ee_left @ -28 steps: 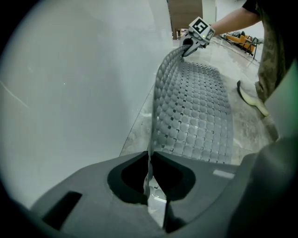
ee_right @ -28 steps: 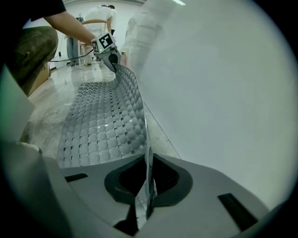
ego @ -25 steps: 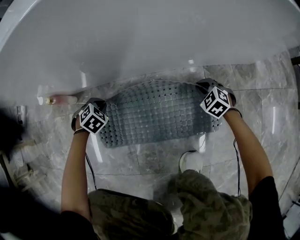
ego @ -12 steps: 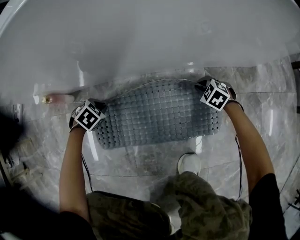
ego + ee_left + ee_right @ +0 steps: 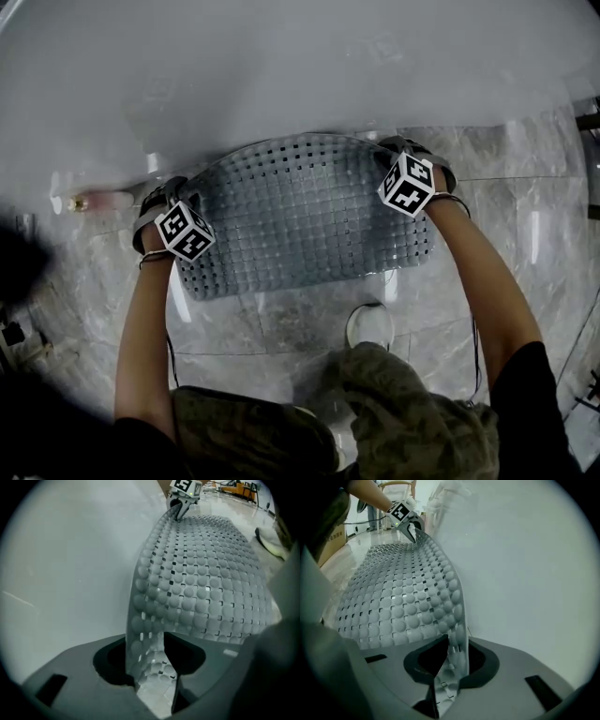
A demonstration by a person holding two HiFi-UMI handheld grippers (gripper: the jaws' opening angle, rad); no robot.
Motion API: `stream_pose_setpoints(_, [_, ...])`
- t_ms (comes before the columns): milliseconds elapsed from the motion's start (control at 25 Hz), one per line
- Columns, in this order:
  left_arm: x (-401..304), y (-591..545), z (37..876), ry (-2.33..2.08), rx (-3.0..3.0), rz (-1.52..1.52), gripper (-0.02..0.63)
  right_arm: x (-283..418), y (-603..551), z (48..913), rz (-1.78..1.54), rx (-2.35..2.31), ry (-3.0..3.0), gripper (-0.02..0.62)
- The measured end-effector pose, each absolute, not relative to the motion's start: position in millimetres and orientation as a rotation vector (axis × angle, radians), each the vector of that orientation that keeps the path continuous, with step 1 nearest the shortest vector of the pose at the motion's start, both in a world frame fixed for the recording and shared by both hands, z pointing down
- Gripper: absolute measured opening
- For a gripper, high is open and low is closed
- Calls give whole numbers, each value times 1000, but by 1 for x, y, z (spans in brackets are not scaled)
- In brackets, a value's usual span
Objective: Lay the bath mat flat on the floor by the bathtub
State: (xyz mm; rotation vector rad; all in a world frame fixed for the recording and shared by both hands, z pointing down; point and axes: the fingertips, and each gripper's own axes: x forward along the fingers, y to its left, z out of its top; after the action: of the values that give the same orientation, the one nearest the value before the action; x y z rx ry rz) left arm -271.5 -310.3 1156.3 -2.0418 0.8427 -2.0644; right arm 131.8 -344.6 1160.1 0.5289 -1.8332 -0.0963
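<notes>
The bath mat [image 5: 309, 225] is a grey, rubbery sheet studded with round nubs and punched with square holes. Judging by how it bows and drapes between the two holds, it is light and floppy and will sag wherever it is unsupported. The far corners are therefore the sensible places to take it, since holding both keeps it spread. Its long axis runs left to right, parallel to the side of the white bathtub [image 5: 281, 75]. The near long edge is down on the marble floor [image 5: 272, 319], and the far edge is raised close against the tub wall (nubbed face up, as far as the views show). The left gripper [image 5: 154, 667] has the far left corner between its jaws. They are opening, and the corner sits loosely in the widening gap. The right gripper [image 5: 450, 667] is pinched nearly closed on the far right corner, with the thin edge clamped between its pads. Wet or smooth tile could let such a mat slide, so lowering it evenly seems wise.
</notes>
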Motion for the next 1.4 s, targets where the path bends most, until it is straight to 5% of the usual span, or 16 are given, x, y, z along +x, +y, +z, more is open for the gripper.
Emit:
stream_pose_setpoints(160, [-281, -308, 1154, 930, -2106, -1988, 276, 144, -351, 1154, -38, 623, -1865, 173])
stream_pose_setpoints(480, [-288, -300, 1135, 1256, -2477, -1713, 341, 155, -357, 1112, 44, 921, -2012, 241])
stream_pose_setpoints(840, [-271, -282, 1108, 1607, -2927, -1237, 356, 173, -310, 1114, 221, 1083, -2098, 245])
stream_pose_setpoints(1400, [-289, -234, 1091, 1855, -2837, -902, 365, 194, -273, 1129, 386, 1287, -2099, 249])
